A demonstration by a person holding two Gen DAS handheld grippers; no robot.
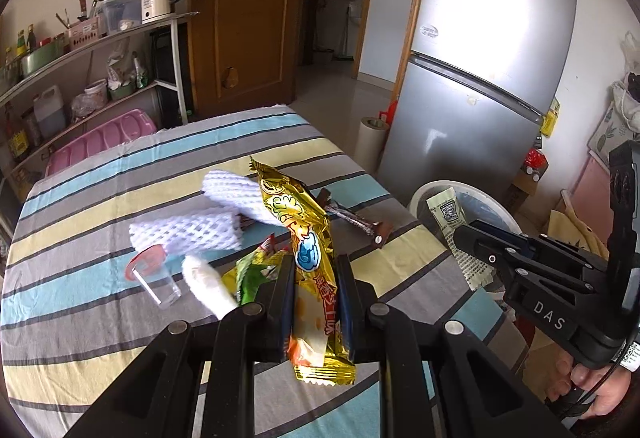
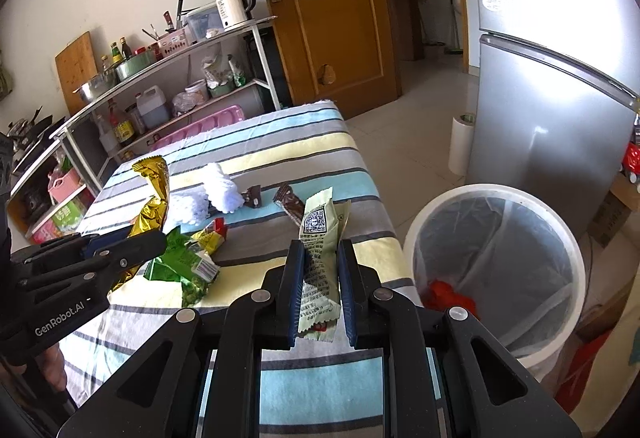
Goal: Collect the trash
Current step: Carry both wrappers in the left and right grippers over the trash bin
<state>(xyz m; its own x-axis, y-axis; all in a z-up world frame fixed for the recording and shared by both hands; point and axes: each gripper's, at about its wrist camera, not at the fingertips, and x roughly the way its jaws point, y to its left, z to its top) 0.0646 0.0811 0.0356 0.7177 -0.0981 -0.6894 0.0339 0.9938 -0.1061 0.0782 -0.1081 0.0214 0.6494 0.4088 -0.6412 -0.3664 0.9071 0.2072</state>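
We note the left gripper point(image 1: 314, 270) clamped on a gold wrapper point(image 1: 306, 238), the right gripper point(image 2: 322, 258) on a pale green wrapper point(image 2: 320, 250); foam netting point(image 1: 188, 234), green packet point(image 2: 180, 262) remain on the striped table point(image 2: 280, 158), bin point(image 2: 496, 258) beside.

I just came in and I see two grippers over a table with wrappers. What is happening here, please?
A person is clearing trash from the striped table. The left gripper is shut on a gold snack wrapper, and the right gripper is shut on a pale green wrapper. A lined white bin stands beside the table. Foam nets, a green packet and brown wrappers lie uncollected.
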